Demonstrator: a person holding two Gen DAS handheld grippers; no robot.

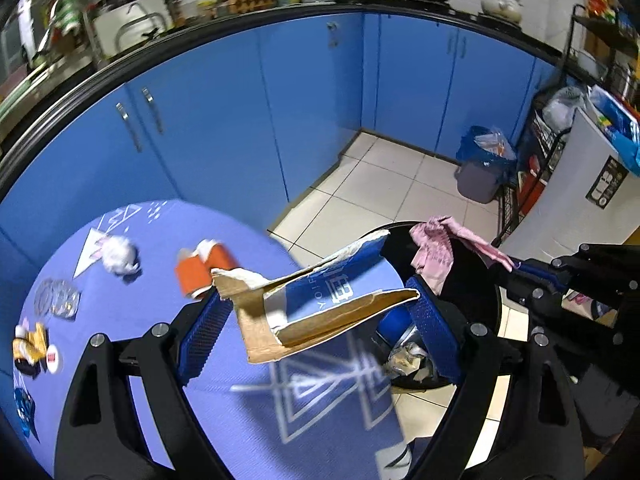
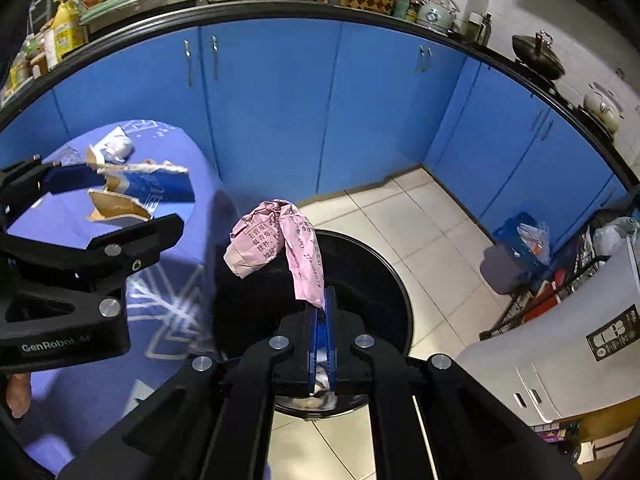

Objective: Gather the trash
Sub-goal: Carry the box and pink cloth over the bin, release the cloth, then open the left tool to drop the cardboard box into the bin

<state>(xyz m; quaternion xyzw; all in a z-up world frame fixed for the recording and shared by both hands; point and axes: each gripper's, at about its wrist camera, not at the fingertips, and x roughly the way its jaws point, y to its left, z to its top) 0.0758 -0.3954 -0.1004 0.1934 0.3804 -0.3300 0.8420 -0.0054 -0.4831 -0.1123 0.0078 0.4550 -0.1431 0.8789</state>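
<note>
In the left wrist view, the left gripper [image 1: 318, 312] is standing wide, its blue pads clamping the ends of a torn blue-and-brown cardboard box piece [image 1: 316, 304] whose long axis is running lower left to upper right, reaching over the black trash bin [image 1: 486, 308] at centre right. In the right wrist view, the right gripper [image 2: 322, 312], angling downward at lower centre, is pinching shut on a crumpled pink printed paper [image 2: 276, 244] drooping to the left above the bin; the bin's contents are lying mostly hidden behind the fingers.
</note>
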